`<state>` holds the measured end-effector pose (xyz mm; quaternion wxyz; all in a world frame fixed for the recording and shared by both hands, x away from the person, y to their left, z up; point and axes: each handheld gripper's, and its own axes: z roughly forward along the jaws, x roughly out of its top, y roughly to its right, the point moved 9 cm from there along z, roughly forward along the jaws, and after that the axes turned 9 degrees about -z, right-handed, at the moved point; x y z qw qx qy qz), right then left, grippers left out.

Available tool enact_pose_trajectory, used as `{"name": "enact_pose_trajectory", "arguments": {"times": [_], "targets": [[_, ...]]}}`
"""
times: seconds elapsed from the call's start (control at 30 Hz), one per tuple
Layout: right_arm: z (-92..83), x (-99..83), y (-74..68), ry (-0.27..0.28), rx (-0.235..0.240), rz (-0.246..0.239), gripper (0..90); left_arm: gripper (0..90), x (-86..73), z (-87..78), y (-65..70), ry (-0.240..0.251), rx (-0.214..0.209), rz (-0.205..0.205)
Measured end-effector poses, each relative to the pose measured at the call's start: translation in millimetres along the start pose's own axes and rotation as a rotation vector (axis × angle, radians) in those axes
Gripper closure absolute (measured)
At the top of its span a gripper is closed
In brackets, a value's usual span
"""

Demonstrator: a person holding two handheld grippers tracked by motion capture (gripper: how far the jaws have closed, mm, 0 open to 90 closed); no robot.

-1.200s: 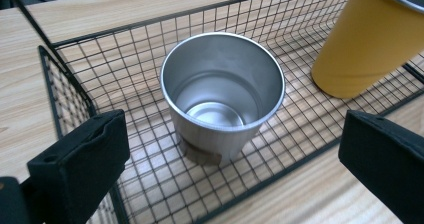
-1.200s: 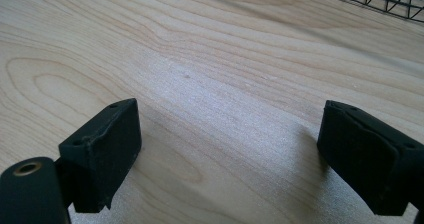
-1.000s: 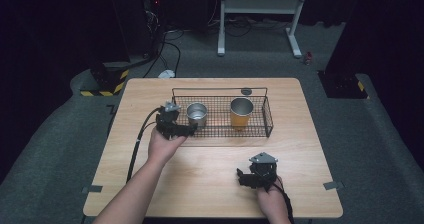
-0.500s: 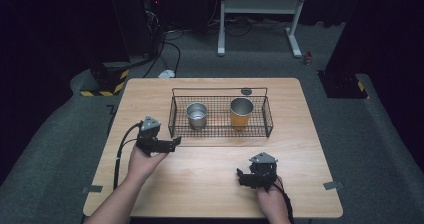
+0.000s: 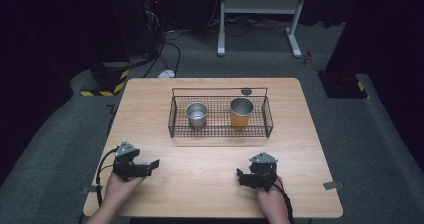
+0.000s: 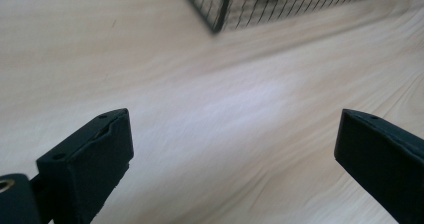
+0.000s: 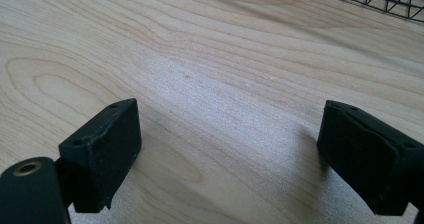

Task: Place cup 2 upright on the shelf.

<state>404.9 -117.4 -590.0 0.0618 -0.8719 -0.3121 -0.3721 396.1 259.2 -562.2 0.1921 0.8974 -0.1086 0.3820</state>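
The steel cup [image 5: 197,115] stands upright, shiny, in the wire basket [image 5: 172,119]; left gripper [image 5: 152,165] and right gripper [image 5: 241,176] gape wide, empty.

1. A wire basket [image 5: 220,115] stands on the far middle of the table [image 5: 300,149].
2. In the basket, one metal cup [image 5: 196,115] sits left, a second cup [image 5: 241,112] right.
3. The left gripper [image 5: 150,165] lies near-left on the table, the right gripper [image 5: 242,177] near-right, both well apart from the basket.
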Motion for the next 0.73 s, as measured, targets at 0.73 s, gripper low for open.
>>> {"name": "enact_pose_trajectory", "arguments": {"times": [0.73], "targets": [[-1.0,-1.5,2.2,-0.005,-0.023,0.023,10.2,0.8,-38.9,-2.5,-22.0,-0.064,0.106,0.108]]}}
